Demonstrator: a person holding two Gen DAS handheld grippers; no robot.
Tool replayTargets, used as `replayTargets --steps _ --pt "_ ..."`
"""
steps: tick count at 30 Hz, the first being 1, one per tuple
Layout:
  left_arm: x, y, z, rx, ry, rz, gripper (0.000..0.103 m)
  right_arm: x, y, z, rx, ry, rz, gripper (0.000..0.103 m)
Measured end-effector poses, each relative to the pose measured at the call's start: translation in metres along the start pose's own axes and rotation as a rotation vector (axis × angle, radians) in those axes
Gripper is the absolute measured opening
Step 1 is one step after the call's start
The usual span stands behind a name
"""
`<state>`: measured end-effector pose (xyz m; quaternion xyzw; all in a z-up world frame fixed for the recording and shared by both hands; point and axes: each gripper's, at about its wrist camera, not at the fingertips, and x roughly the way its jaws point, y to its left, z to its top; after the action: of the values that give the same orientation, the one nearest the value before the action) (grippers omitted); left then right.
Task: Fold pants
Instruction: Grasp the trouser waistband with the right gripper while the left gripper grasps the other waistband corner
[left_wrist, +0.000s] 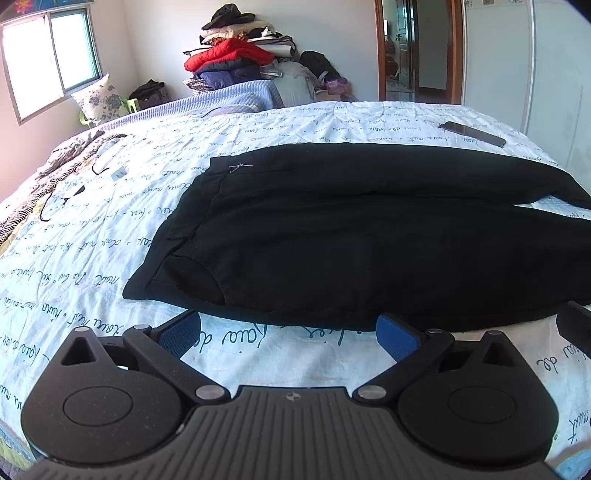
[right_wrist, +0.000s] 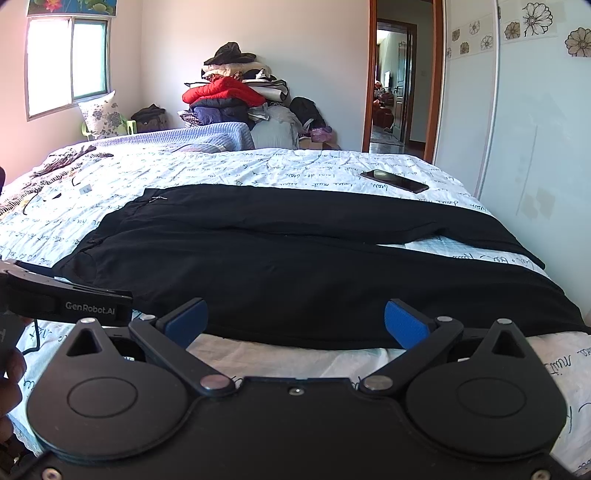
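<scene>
Just beyond both wide-spread grippers (left_wrist: 290, 338), black pants (left_wrist: 332, 236) flat.

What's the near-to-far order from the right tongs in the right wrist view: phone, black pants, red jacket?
1. black pants, straight ahead of the open right tongs.
2. phone, farther up the bed, to the right.
3. red jacket, in the pile beyond the bed.

- Bright daylight from the window (left_wrist: 51, 55) at far left, glass blown out to white in both views.
- Pinkish flare along the left wall beside the window (right_wrist: 68, 61) in the right wrist view.
- Black pants (left_wrist: 332, 236) nearly featureless, folds barely readable.
- Soft, faint shadows on the bed (right_wrist: 258, 162).
- Strong fisheye bending at the edges, door frame (right_wrist: 437, 81) curved, corners vignetted dark.
- Focus sharp mid-frame, slightly soft at the rims.
</scene>
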<state>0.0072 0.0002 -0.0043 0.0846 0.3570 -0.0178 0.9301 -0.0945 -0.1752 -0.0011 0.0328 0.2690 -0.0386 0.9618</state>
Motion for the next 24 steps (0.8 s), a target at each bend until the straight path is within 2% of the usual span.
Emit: replayTargets --steps 3,7,11,14,18,20,24 --pt "0.005 -0.001 0.004 0.004 0.006 0.000 0.103 0.003 -0.002 0.003 -0.003 -0.010 0.002 0.103" --pt "0.012 0.007 0.016 0.012 -0.003 -0.003 0.103 0.010 -0.003 0.016 -0.060 -0.079 0.058 0.103" --pt "0.032 0.038 0.047 0.027 -0.014 0.006 0.103 0.035 0.003 0.043 -0.209 -0.142 0.120 0.103" --pt "0.058 0.071 0.077 0.014 -0.033 0.070 0.103 0.068 0.005 0.075 -0.270 -0.146 0.206 0.103" --pt "0.100 0.104 0.118 0.055 -0.076 0.175 0.102 0.131 0.015 0.115 -0.298 -0.074 0.293 0.103" --pt "0.126 0.117 0.137 0.071 -0.072 0.197 0.102 0.170 0.023 0.129 -0.306 -0.032 0.296 0.103" --pt "0.184 0.144 0.170 0.091 -0.034 0.135 0.098 0.250 0.028 0.151 -0.347 0.065 0.354 0.103"
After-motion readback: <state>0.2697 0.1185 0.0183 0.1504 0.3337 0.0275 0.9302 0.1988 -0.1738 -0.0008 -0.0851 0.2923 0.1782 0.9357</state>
